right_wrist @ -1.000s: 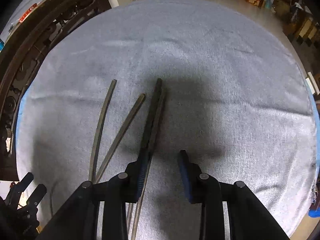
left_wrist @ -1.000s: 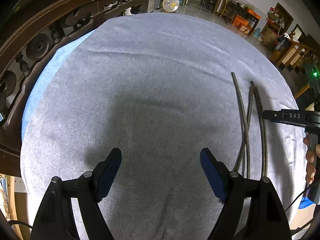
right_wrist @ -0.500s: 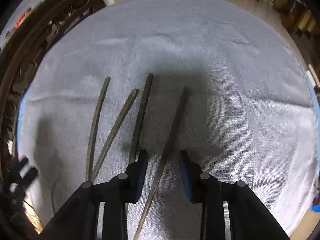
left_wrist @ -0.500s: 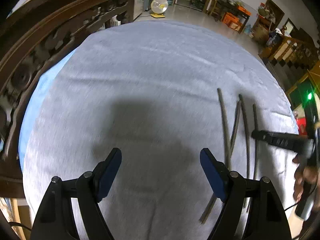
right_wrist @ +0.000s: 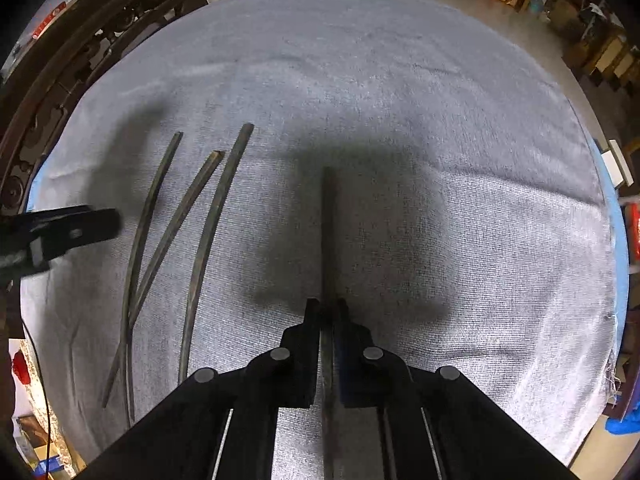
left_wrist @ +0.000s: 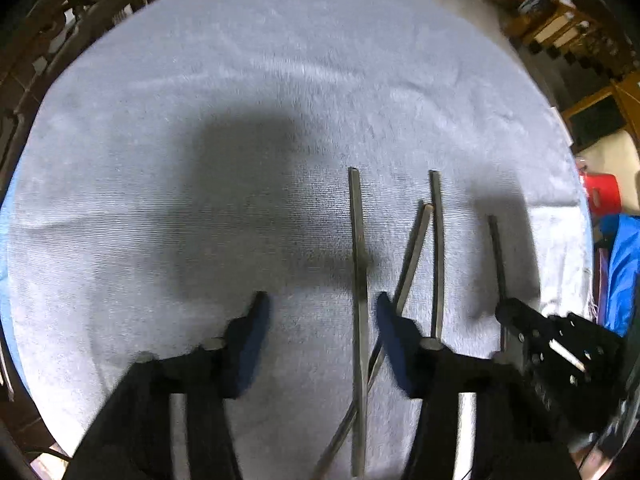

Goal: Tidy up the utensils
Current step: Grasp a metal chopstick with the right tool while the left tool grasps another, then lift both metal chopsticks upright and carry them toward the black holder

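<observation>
4 chopsticks (right_wrist: 200,240) on cloth (right_wrist: 400,100); 1 in right gripper (right_wrist: 329,308).

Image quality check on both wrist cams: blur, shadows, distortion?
Left wrist view: motion-smeared, towel weave and room edges soft, the left gripper casts a broad shadow. Right wrist view: sharp, the chopstick in the right gripper is crisp though shadowed. Both: strong fisheye bowing, dark corners.

no legible txt, labels or nos. anywhere
</observation>
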